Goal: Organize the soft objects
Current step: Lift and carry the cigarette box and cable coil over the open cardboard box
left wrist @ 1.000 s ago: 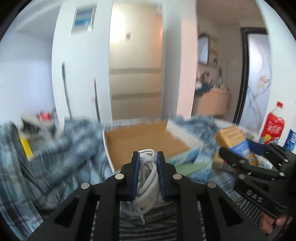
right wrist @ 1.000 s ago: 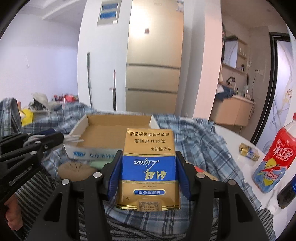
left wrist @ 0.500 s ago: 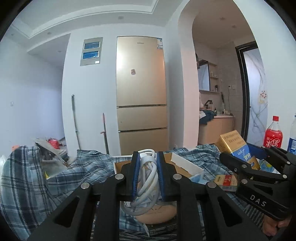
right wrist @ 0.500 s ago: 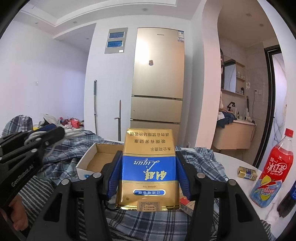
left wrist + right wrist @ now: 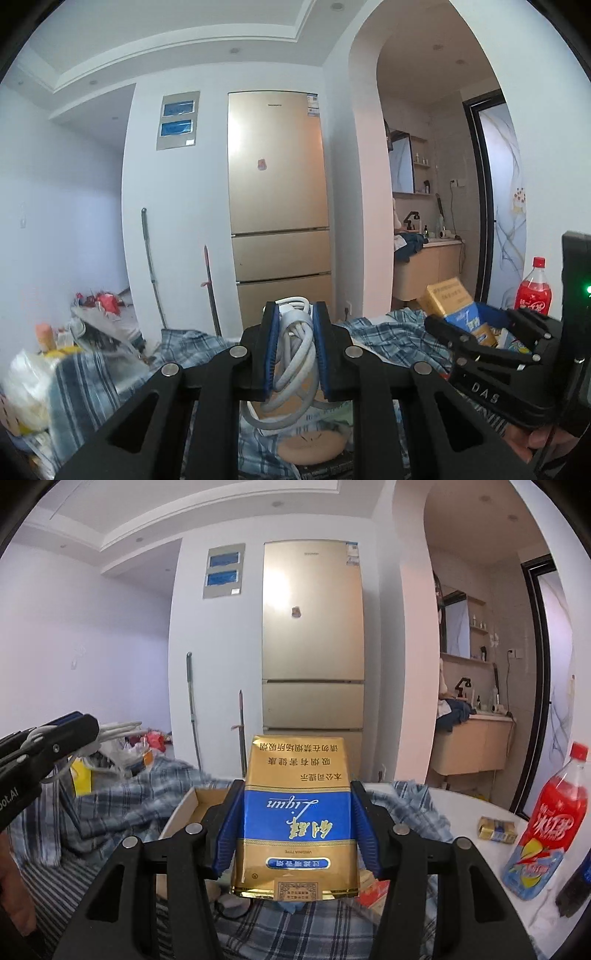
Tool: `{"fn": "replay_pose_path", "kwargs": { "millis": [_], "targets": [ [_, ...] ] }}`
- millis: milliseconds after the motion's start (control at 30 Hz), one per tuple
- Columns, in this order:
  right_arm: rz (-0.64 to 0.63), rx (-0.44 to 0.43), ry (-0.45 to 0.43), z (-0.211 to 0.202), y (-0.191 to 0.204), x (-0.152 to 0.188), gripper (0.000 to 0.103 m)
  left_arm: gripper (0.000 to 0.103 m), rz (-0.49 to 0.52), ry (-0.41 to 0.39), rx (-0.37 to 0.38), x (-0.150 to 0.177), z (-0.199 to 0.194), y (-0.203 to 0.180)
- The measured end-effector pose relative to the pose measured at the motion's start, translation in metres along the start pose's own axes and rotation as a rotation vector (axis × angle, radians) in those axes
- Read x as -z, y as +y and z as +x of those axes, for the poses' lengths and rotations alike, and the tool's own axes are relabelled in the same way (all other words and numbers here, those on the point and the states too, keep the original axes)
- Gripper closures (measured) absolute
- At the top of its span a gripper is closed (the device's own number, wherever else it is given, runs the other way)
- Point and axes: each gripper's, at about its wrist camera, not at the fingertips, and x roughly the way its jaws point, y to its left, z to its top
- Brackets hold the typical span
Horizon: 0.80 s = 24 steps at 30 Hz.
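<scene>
My left gripper [image 5: 294,334] is shut on a coiled white cable [image 5: 295,347] and holds it up above the table. My right gripper [image 5: 297,812] is shut on a gold and blue carton [image 5: 297,819], also raised. The carton also shows in the left wrist view [image 5: 456,308], to the right of the left gripper. The left gripper shows at the left of the right wrist view [image 5: 74,727]. An open cardboard box [image 5: 192,808] lies on a blue plaid cloth [image 5: 110,812] below and between the grippers.
A red soda bottle [image 5: 550,823] and a small gold pack [image 5: 496,829] stand on the white table [image 5: 469,808] at the right. A round tan object [image 5: 314,446] lies under the left gripper. A fridge [image 5: 277,206] and mop stand behind.
Both grippers have risen and tilted upward with their loads still held. The box and cloth have dropped lower in both views.
</scene>
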Motion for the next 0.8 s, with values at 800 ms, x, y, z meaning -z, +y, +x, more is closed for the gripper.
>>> {"fn": "replay_pose_path", "kwargs": {
  "millis": [800],
  "targets": [
    [-0.035,-0.031,-0.179,0.032,0.002,-0.13,0.049,0.083,-0.071,-0.004,-0.108,-0.097,0.065,0.025]
  ]
}}
